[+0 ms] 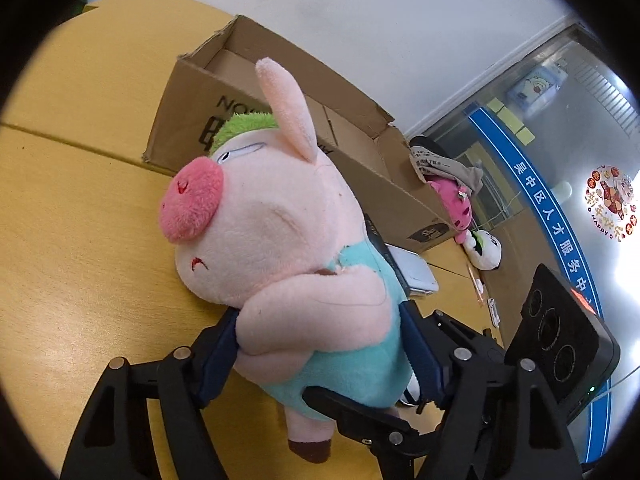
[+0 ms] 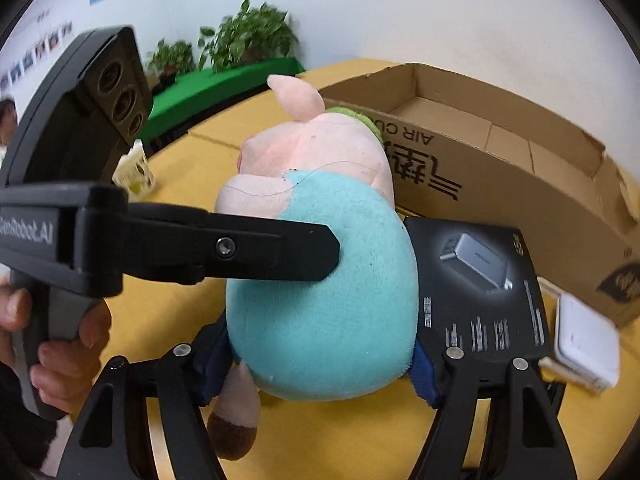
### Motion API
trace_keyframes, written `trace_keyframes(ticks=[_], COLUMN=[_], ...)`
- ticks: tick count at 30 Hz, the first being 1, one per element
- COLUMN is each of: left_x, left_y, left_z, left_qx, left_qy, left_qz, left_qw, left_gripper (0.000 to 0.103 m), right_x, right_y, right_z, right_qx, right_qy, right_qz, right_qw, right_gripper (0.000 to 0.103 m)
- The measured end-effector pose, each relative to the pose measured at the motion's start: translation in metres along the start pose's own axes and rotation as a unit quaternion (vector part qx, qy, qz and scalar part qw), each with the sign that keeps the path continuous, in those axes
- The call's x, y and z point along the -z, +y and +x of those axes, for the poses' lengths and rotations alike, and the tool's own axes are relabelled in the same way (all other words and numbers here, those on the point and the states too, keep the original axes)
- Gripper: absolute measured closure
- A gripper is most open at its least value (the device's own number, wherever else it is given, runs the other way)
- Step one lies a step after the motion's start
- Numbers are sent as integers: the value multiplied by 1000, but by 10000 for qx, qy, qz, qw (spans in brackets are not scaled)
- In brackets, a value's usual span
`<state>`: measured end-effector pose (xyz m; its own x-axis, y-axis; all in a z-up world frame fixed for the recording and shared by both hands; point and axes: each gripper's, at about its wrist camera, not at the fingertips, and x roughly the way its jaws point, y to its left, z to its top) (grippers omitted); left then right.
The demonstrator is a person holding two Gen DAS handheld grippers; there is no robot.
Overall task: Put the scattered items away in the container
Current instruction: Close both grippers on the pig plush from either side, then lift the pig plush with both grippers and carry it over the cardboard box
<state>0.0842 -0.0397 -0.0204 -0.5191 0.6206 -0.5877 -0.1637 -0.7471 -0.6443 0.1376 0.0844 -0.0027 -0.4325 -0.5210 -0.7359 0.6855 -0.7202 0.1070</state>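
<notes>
A pink plush pig (image 1: 280, 248) with a teal shirt and green hair fills both views; in the right wrist view I see its back (image 2: 324, 280). My left gripper (image 1: 320, 352) is shut on the pig's body and arm. My right gripper (image 2: 320, 360) is shut on the pig's lower body from behind. The left gripper (image 2: 200, 248) also shows in the right wrist view, its finger pressed on the pig's side. The open cardboard box (image 1: 280, 80) stands just behind the pig on the yellow table (image 1: 80, 220); the box interior (image 2: 480, 128) looks empty.
A black product box (image 2: 480, 280) and a white flat box (image 2: 584, 344) lie beside the cardboard box. A pink plush (image 1: 452, 204) and a white plush (image 1: 486, 250) lie past the box's end. A small yellowish item (image 2: 134, 176) sits at the table's far left.
</notes>
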Motion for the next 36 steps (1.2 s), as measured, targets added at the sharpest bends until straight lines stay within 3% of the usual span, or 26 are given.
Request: trace_keyframes(ticks=[6,10,16,20,27,32,36], left_x=[-28,-64,-122,-158,-223,-269,-300], left_y=[-51,-91,-168,-203,-222,-223,-208], left_z=[-32,-56,-94,-108,-112,-96,-74], left_qx=[-77,-110,-253,-327,-307,-678,-755], left_qy=[-372,-592,-1085,-1298,-1315,-1139,-1015], left_qz=[621,1054,1905,2164,2276,2462,2455], left_qw=[9973,9926,9753,9671,9643,9601,9611], left_gripper=[30,31,31,31,32,32,32], right_x=[-21,-59,-123,-170,-245,-284,-308], right_y=[-11,-16,-31,-41,-63,-91,-113], right_z=[-52,-93,-159,-184,-202,-191,-167], right_qx=[25,137,260,321,549,295,162], right_qy=[-645,-1109,-1857,-2178,-2176,-2197,-2178], right_qz=[117,90,39,56,61,460,638], right_qw=[9978,9937,9822,9754,9745,9740,9738], right_gripper=[27,27,27,27,27,27,27])
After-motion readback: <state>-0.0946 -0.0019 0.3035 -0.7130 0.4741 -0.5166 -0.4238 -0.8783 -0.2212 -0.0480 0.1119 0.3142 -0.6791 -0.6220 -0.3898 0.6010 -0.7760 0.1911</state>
